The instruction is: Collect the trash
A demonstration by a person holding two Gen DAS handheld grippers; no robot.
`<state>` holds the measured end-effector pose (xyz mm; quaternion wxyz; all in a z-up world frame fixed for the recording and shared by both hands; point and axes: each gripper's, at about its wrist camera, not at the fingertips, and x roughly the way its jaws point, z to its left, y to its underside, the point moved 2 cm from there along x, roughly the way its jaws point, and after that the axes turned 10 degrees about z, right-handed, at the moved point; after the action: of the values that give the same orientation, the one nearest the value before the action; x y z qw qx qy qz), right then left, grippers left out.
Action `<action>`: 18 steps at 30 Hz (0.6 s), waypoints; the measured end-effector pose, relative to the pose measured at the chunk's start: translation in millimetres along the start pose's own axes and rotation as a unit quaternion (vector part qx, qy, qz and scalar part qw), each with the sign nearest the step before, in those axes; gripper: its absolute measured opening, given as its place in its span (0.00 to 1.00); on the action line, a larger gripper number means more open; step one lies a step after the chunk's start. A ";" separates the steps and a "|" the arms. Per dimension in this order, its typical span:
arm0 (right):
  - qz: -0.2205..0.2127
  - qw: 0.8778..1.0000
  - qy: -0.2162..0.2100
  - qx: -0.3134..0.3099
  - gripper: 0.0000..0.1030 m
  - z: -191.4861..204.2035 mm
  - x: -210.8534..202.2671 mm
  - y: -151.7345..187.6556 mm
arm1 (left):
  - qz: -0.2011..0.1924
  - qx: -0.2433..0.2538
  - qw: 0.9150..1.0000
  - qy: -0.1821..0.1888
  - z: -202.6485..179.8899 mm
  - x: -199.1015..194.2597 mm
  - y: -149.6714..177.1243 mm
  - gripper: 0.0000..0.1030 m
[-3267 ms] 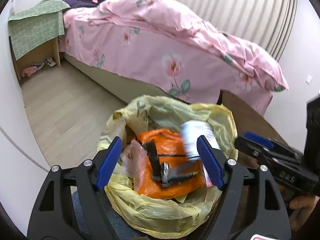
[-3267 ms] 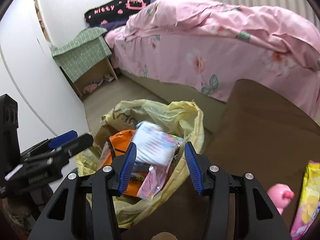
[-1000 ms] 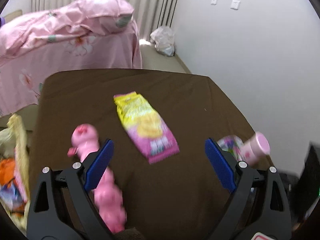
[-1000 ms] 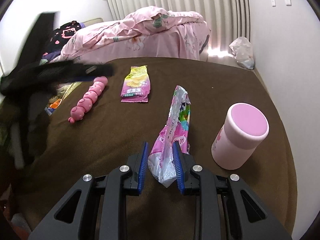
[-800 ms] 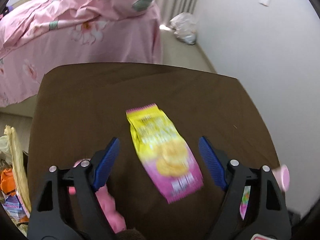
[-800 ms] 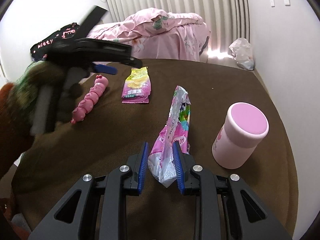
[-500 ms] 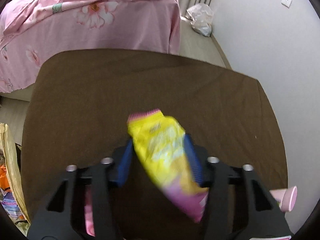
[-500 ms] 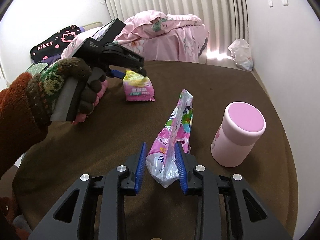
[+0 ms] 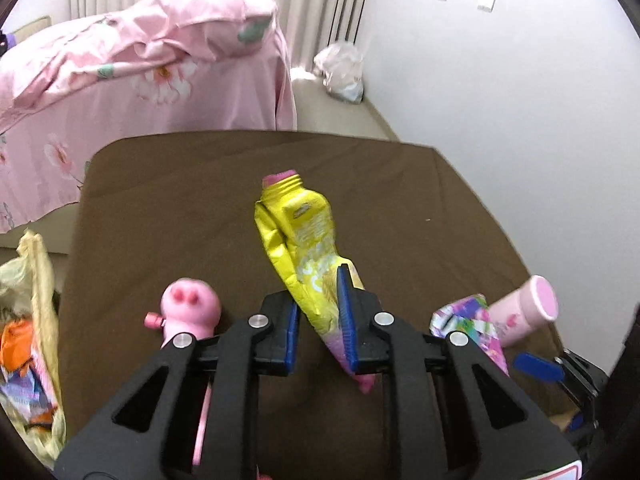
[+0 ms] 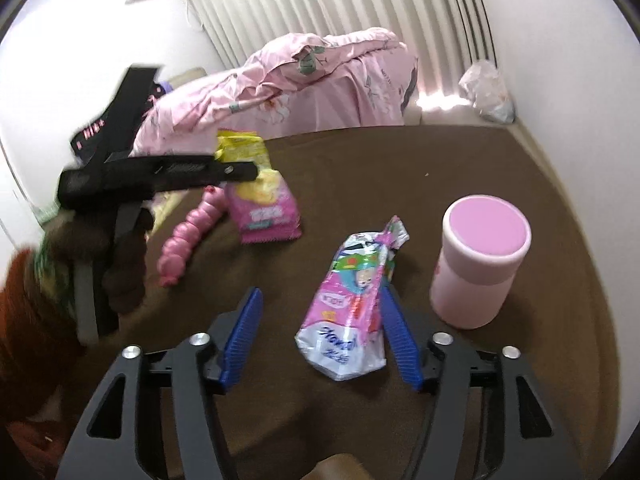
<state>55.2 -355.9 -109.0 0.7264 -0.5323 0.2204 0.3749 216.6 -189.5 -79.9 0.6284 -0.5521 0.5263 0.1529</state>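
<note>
On the brown-clothed table (image 10: 460,184), my right gripper (image 10: 320,340) has the pink-and-white snack packet (image 10: 352,300) between its opening jaws; the pink lidded cup (image 10: 480,264) stands just right of it; left, my left gripper (image 9: 318,320) closes on the yellow-and-pink crisp bag (image 9: 304,240), beside the pink segmented caterpillar toy (image 10: 188,236); the bed with the pink floral quilt (image 10: 320,80) lies behind.

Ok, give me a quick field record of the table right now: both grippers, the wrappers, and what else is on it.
left gripper: jaws closing on the yellow and pink snack packet, packet between the pads
right gripper: jaws opening; pink and white printed wrapper lies between them on the brown tablecloth
pink cylindrical cup: upright, right of that wrapper
pink segmented caterpillar toy: lying on the cloth
yellow trash bag: beside the table's left edge, already holding wrappers
</note>
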 end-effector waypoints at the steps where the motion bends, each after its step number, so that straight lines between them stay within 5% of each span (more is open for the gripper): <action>1: 0.000 1.000 0.001 -0.004 0.61 1.9 -0.4 0.0 | -0.014 -0.005 1.000 0.008 0.1 -10.2 6.6 0.15; 5: 0.044 0.997 0.022 -0.057 0.61 15.4 5.6 4.4 | -0.033 -0.018 0.999 0.023 5.1 -27.4 17.7 0.15; 14: 0.011 0.991 0.120 -0.055 0.61 12.8 -1.3 6.2 | -0.026 -0.020 0.998 0.059 5.5 -38.6 39.3 0.15; 18: 0.014 0.995 0.088 -0.045 0.61 12.1 2.1 4.3 | -0.030 -0.031 0.998 0.053 11.6 -40.7 43.2 0.15</action>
<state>52.2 -343.2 -109.1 0.6740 -0.5927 0.2737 0.3458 172.7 -148.9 -71.0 0.5867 -0.5942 0.5367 0.1208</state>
